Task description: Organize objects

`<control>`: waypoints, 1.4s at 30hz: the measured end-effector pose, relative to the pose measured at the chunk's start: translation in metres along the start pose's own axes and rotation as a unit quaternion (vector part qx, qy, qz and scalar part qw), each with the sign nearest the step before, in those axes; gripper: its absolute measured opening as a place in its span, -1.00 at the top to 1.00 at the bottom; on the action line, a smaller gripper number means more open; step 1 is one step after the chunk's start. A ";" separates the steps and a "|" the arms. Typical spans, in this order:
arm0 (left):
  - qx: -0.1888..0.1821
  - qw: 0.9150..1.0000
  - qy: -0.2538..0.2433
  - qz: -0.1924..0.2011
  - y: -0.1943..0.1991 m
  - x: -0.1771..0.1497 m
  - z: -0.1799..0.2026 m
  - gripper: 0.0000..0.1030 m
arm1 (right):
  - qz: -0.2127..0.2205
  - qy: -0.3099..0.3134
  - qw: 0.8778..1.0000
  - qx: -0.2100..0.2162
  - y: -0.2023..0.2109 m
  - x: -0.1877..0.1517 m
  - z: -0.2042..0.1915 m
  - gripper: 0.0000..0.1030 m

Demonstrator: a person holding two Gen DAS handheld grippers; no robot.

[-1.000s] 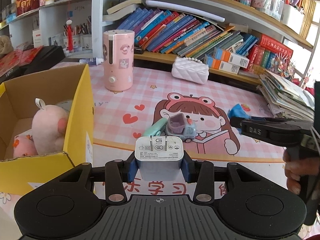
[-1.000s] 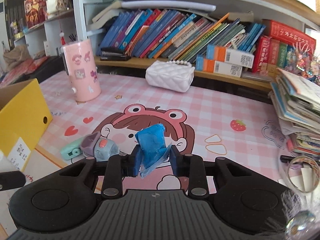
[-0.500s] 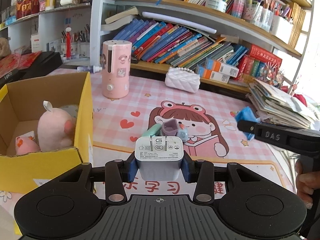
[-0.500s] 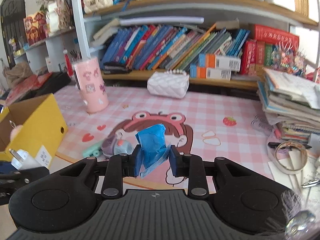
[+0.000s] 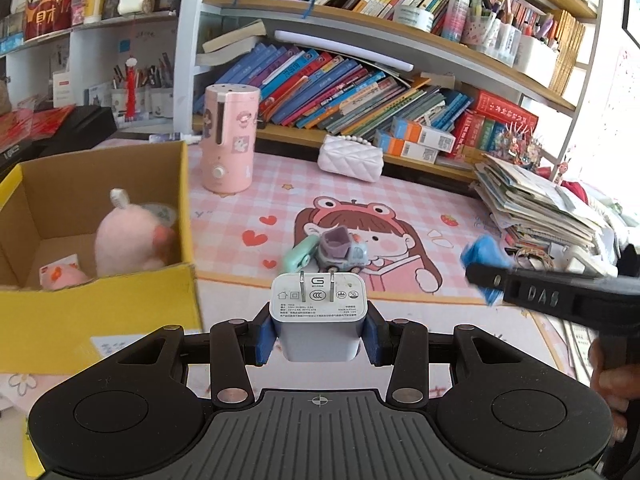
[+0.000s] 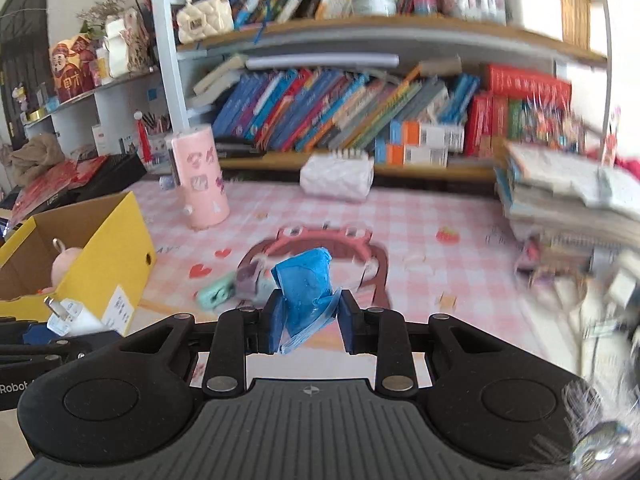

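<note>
My left gripper (image 5: 318,334) is shut on a white plug charger (image 5: 318,312), held above the table's front edge, right of the yellow cardboard box (image 5: 100,316). The box holds a pink plush toy (image 5: 128,236). My right gripper (image 6: 306,320) is shut on a crumpled blue plastic bag (image 6: 306,292); it shows at the right in the left wrist view (image 5: 480,256). A small toy truck (image 5: 340,250) and a mint green item (image 5: 298,256) lie on the pink mat. The box also shows in the right wrist view (image 6: 104,256).
A pink cylindrical humidifier (image 5: 228,140) and a white quilted purse (image 5: 350,158) stand at the back of the mat. A messy stack of books and papers (image 5: 540,204) fills the right side. Bookshelves run behind.
Both grippers have risen and pulled back from the mat with their objects still held. The right wrist view is now blurred from motion, and the box has come more into its view.
</note>
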State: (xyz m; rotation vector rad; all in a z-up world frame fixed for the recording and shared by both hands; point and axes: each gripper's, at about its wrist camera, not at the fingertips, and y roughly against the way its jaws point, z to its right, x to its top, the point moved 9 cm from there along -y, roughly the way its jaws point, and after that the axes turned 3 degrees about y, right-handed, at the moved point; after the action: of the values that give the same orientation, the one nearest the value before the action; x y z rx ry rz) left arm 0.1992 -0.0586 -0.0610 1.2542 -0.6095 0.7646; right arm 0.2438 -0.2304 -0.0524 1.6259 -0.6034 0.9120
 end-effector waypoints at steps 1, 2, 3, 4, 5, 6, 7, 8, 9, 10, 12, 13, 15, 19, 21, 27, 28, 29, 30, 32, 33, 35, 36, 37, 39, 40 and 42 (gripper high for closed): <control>0.001 1.000 0.001 -0.001 0.004 -0.002 -0.004 0.20 | -0.010 -0.002 1.000 0.001 0.000 -0.005 -0.005 0.49; 0.001 1.000 0.002 -0.002 0.007 -0.004 -0.007 0.20 | -0.018 -0.003 1.000 0.002 0.001 -0.010 -0.010 0.49; 0.002 1.000 0.004 -0.003 0.010 -0.007 -0.011 0.20 | -0.026 -0.003 1.000 0.003 0.002 -0.015 -0.016 0.49; 0.003 1.000 0.005 -0.004 0.013 -0.010 -0.015 0.20 | -0.033 0.000 0.999 0.006 0.003 -0.019 -0.022 0.49; 0.005 1.000 0.007 -0.006 0.017 -0.012 -0.020 0.20 | -0.038 0.003 0.999 0.009 0.004 -0.023 -0.029 0.49; 0.006 1.000 0.009 -0.006 0.021 -0.014 -0.025 0.20 | -0.043 0.006 0.999 0.011 0.005 -0.026 -0.036 0.49; 0.009 1.000 0.011 -0.006 0.026 -0.016 -0.030 0.20 | -0.047 0.008 0.999 0.015 0.006 -0.028 -0.044 0.49; 0.011 1.000 0.013 -0.005 0.029 -0.018 -0.034 0.20 | -0.052 0.011 0.998 0.018 0.008 -0.031 -0.051 0.49; 0.014 1.000 0.014 -0.004 0.035 -0.019 -0.040 0.20 | -0.055 0.013 0.998 0.021 0.010 -0.034 -0.058 0.49; 0.016 1.000 0.016 -0.003 0.040 -0.021 -0.045 0.20 | -0.058 0.015 0.998 0.025 0.012 -0.036 -0.066 0.49; 0.021 1.000 0.019 -0.002 0.048 -0.024 -0.053 0.20 | -0.064 0.021 0.997 0.033 0.017 -0.040 -0.080 0.49; 0.023 1.000 0.020 -0.002 0.052 -0.026 -0.057 0.20 | -0.066 0.025 0.997 0.036 0.019 -0.042 -0.088 0.49; 0.028 0.999 0.025 -0.002 0.062 -0.030 -0.068 0.20 | -0.072 0.033 0.996 0.042 0.024 -0.047 -0.103 0.49; 0.038 0.999 0.035 -0.002 0.076 -0.037 -0.085 0.20 | -0.078 0.056 0.994 0.058 0.032 -0.053 -0.132 0.49; 0.042 0.998 0.039 0.001 0.085 -0.040 -0.094 0.20 | -0.084 0.064 0.992 0.066 0.035 -0.055 -0.146 0.49; 0.053 0.998 0.045 0.009 0.107 -0.047 -0.115 0.20 | -0.086 0.072 0.990 0.087 0.049 -0.067 -0.183 0.49; 0.054 0.997 0.045 0.010 0.109 -0.047 -0.118 0.20 | -0.088 0.071 0.990 0.088 0.051 -0.070 -0.187 0.49; 0.055 0.997 0.045 0.012 0.113 -0.048 -0.121 0.20 | -0.090 0.069 0.990 0.089 0.052 -0.072 -0.190 0.49; 0.056 0.997 0.044 0.014 0.116 -0.048 -0.123 0.20 | -0.091 0.066 0.990 0.089 0.054 -0.075 -0.194 0.49; 0.058 0.997 0.044 0.017 0.122 -0.050 -0.128 0.20 | -0.094 0.062 0.990 0.090 0.055 -0.078 -0.200 0.49; 0.060 0.997 0.044 0.019 0.125 -0.050 -0.131 0.20 | -0.094 0.060 0.990 0.091 0.056 -0.079 -0.203 0.49; 0.063 0.997 0.044 0.023 0.130 -0.051 -0.137 0.20 | -0.094 0.060 0.989 0.093 0.058 -0.081 -0.209 0.49; 0.064 0.997 0.044 0.025 0.133 -0.051 -0.139 0.20 | -0.093 0.061 0.989 0.095 0.058 -0.082 -0.213 0.49; 0.065 0.997 0.044 0.028 0.135 -0.051 -0.142 0.20 | -0.091 0.062 0.989 0.097 0.059 -0.082 -0.217 0.49; 0.067 0.996 0.044 0.032 0.140 -0.051 -0.147 0.20 | -0.090 0.065 0.989 0.101 0.061 -0.083 -0.224 0.49; 0.069 0.996 0.045 0.034 0.142 -0.050 -0.150 0.20 | -0.089 0.067 0.988 0.102 0.061 -0.084 -0.228 0.49; 0.071 0.996 0.045 0.039 0.146 -0.049 -0.154 0.20 | -0.088 0.070 0.988 0.106 0.062 -0.084 -0.235 0.49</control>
State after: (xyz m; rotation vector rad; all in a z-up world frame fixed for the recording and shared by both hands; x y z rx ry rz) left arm 0.0534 0.1025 -0.0446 1.3233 -0.5408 0.9375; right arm 0.0893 -0.0253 -0.0671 1.7547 -0.2677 0.9745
